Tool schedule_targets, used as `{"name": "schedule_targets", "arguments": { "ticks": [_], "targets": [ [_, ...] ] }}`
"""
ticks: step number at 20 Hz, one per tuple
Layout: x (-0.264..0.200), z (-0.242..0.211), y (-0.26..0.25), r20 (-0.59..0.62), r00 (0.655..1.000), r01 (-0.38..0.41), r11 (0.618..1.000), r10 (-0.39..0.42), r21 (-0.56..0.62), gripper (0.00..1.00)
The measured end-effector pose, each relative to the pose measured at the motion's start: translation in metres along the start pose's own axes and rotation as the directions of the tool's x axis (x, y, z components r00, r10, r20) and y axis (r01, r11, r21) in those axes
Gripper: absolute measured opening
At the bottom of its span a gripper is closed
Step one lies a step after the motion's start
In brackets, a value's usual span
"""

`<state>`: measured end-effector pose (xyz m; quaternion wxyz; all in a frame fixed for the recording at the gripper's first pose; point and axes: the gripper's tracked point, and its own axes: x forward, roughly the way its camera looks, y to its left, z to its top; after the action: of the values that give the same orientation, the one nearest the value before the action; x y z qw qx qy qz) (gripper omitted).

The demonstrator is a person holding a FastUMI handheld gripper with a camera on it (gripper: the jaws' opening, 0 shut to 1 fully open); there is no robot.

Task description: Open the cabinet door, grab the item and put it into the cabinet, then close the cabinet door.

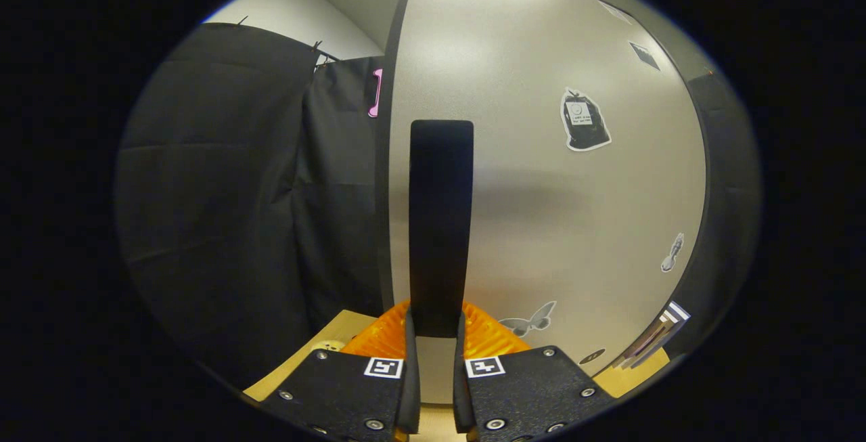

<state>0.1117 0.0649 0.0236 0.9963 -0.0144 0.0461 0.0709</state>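
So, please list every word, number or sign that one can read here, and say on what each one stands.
No text here can be read.
Sticker on the cabinet door: it carries small lines of print, too small and blurred to read.
Two square markers, one on each finger: black-and-white patterns, no letters.
Butterfly sticker and small sticker on the door: pictures, no words.
The gripper is shut on the door's black handle.

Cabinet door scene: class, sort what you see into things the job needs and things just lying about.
Job:
cabinet door
black door handle, clamped between the jaws
gripper

Lying about:
pink handle
stickers
black cloth
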Motion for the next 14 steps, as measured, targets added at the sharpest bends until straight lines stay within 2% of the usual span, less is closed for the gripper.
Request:
{"name": "schedule_targets", "arguments": {
  "ticks": [14],
  "targets": [
    [-0.11, -0.023, -0.019, -0.004, 0.977, -0.212, 0.977, 0.212, 0.022, 0.19]
  ]
}}
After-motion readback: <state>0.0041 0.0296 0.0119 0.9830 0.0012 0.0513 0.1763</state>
